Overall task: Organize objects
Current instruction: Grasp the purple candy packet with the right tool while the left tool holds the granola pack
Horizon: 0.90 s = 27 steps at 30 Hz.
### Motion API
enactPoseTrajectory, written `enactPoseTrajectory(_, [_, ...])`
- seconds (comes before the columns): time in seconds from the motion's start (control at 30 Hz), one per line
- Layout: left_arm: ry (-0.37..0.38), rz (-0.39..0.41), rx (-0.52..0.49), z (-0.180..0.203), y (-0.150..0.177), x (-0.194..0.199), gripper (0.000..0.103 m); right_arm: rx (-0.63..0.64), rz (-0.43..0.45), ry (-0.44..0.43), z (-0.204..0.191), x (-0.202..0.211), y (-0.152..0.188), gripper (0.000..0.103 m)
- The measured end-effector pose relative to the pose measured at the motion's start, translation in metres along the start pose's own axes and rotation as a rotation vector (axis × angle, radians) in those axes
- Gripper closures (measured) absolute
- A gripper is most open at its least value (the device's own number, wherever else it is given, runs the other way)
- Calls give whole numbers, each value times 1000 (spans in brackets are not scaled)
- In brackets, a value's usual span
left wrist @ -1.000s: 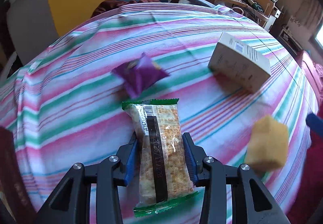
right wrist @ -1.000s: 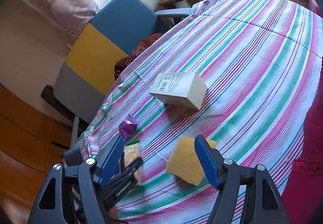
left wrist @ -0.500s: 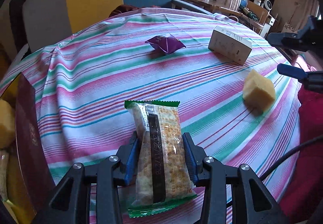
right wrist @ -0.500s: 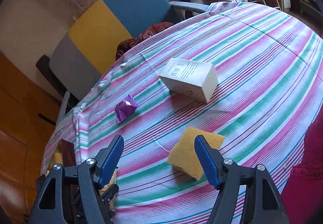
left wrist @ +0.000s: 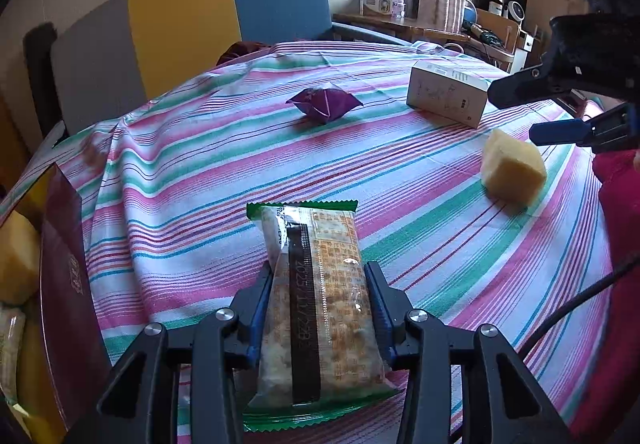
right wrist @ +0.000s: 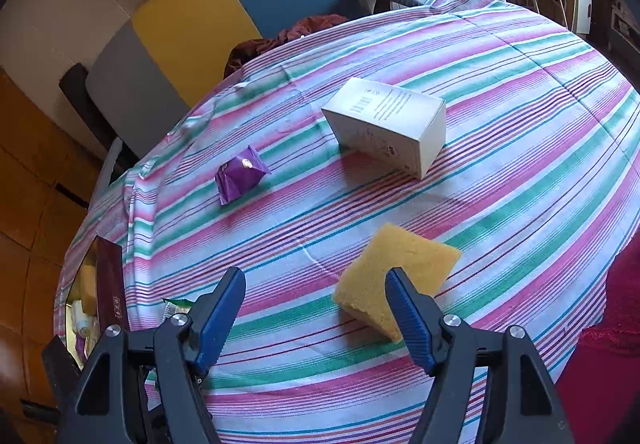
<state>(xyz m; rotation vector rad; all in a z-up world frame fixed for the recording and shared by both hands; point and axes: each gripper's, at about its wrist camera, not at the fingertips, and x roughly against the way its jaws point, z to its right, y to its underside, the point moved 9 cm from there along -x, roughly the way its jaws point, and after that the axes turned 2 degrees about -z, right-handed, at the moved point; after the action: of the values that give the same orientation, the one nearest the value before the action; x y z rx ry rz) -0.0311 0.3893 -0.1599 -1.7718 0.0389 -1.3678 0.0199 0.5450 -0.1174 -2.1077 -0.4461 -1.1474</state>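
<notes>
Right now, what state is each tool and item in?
Left tool: shut on cracker packet, held above the tablecloth.
Right tool: open, empty.
Yellow sponge: loose, lying on tablecloth.
Purple snack pouch: sealed, untouched.
White carton: closed, lying flat.

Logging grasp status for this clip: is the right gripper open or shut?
Open. The right gripper has its blue jaws spread wide with nothing between them, above the tablecloth beside the yellow sponge.

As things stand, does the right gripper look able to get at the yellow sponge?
Probably yes. The right gripper is open, and the yellow sponge lies bare on the striped tablecloth just ahead, slightly to one side; nothing stands between.
</notes>
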Motion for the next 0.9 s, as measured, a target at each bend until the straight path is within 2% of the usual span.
enactPoseTrajectory(0.27, [5,14,1,0,0,0,59,-8,-109,-49,-8,-13,5,29])
enactPoseTrajectory(0.6, [28,20,20,-1,0,0,59,46,-198,-161,-62,-47,-26,29])
enactPoseTrajectory(0.73, [32,22,23,-1,0,0,59,2,-237,-210,-77,-77,-42,30])
enactPoseTrajectory(0.9, [39,23,28,-2,0,0,59,-103,-239,-248,-81,-105,-63,29])
